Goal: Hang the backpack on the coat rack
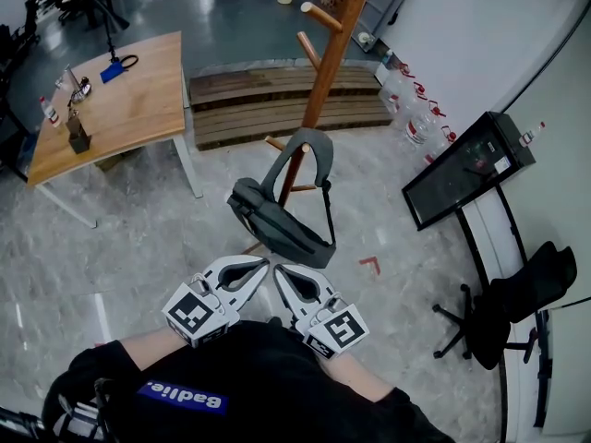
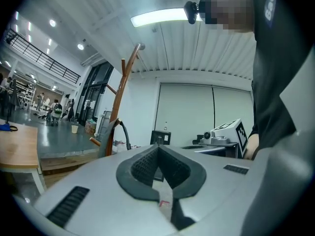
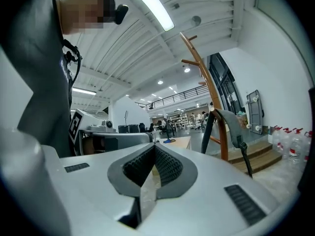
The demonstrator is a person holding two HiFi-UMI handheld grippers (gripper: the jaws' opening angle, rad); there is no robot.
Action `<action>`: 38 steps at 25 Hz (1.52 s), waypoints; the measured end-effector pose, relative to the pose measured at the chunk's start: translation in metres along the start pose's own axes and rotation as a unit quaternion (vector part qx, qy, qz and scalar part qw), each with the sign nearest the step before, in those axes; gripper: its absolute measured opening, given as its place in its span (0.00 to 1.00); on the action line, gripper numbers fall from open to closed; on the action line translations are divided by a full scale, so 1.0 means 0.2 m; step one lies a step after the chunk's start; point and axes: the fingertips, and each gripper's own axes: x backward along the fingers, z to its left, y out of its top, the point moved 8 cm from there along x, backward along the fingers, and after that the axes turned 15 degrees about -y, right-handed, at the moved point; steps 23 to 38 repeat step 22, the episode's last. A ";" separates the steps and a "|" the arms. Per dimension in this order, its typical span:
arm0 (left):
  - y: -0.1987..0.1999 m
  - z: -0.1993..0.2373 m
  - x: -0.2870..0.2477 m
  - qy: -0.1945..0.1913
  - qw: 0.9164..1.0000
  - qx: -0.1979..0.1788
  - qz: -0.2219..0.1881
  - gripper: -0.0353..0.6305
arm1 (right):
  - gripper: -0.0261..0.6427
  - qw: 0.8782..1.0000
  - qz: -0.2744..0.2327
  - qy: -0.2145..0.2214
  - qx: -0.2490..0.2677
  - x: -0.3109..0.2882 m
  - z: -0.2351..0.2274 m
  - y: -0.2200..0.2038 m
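The grey backpack (image 1: 277, 220) hangs by its top strap (image 1: 310, 144) from a low peg of the wooden coat rack (image 1: 328, 58), its body leaning out just above the floor. Both grippers are held close to the person's body, short of the backpack and apart from it. My left gripper (image 1: 265, 266) is shut with nothing between its jaws; in its own view the left gripper (image 2: 157, 147) points toward the rack (image 2: 120, 97) and strap (image 2: 118, 132). My right gripper (image 1: 278, 269) is also shut and empty, and the right gripper (image 3: 154, 147) has the strap (image 3: 231, 124) to its right.
A wooden table (image 1: 129, 100) stands at the left, with stacked wooden pallets (image 1: 277, 100) behind the rack. Water bottles (image 1: 416, 109) line the wall. A black screen on a stand (image 1: 462, 169) and a dark office chair (image 1: 517, 303) are at the right.
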 end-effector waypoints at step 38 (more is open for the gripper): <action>-0.01 -0.01 0.02 -0.002 1.000 -0.014 0.014 0.07 | 0.05 1.000 0.000 -0.002 0.006 0.00 0.02 0.02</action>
